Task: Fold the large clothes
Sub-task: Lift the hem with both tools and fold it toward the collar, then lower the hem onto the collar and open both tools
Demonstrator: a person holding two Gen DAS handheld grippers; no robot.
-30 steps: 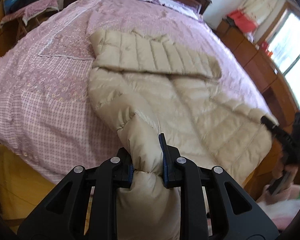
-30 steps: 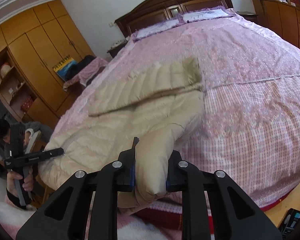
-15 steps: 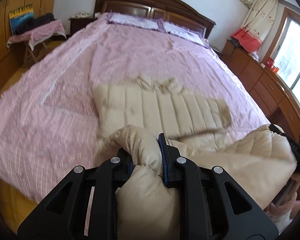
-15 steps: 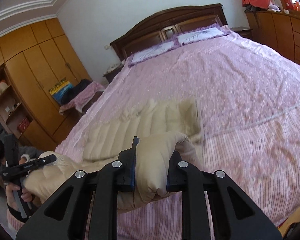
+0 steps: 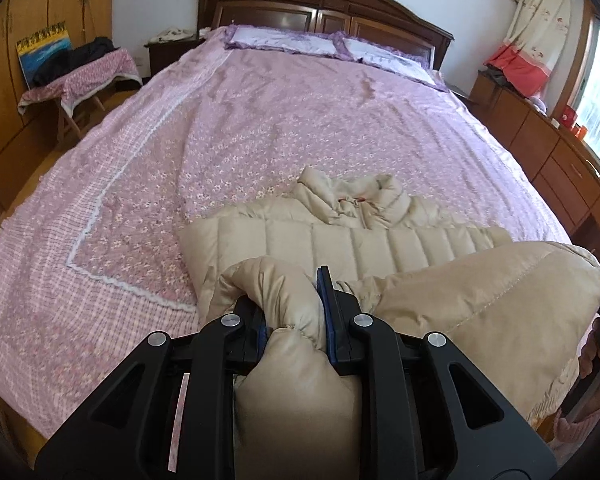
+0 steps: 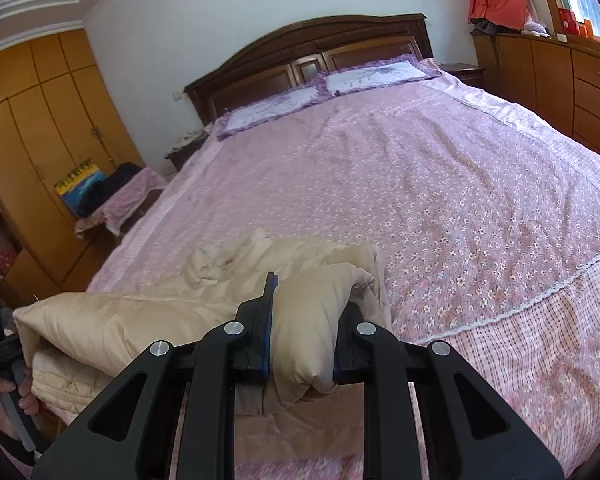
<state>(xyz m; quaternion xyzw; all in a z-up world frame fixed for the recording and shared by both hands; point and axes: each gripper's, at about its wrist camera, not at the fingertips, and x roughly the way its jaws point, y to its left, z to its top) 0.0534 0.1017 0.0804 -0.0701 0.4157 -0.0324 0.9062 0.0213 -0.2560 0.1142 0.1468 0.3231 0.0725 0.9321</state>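
A beige quilted down jacket (image 5: 380, 240) lies on the pink floral bed (image 5: 280, 128), its collar toward the headboard and a sleeve folded across its chest. My left gripper (image 5: 296, 312) is shut on the jacket's lower left corner, lifted off the bed. In the right wrist view the jacket (image 6: 112, 320) hangs in a raised fold between the two grippers. My right gripper (image 6: 304, 332) is shut on the lower right corner. The hem is carried over the jacket's body toward the collar.
A dark wooden headboard (image 5: 320, 4) and two pillows stand at the far end. A covered stool (image 5: 80, 80) and wardrobes (image 6: 32, 140) are on the left. A low wooden dresser (image 5: 560, 160) runs along the right. The person's hand (image 6: 8, 396) shows at the left edge.
Both grippers have carried the jacket's hem up and forward over its body toward the collar. The lower half is now doubled over, hiding most of the front.
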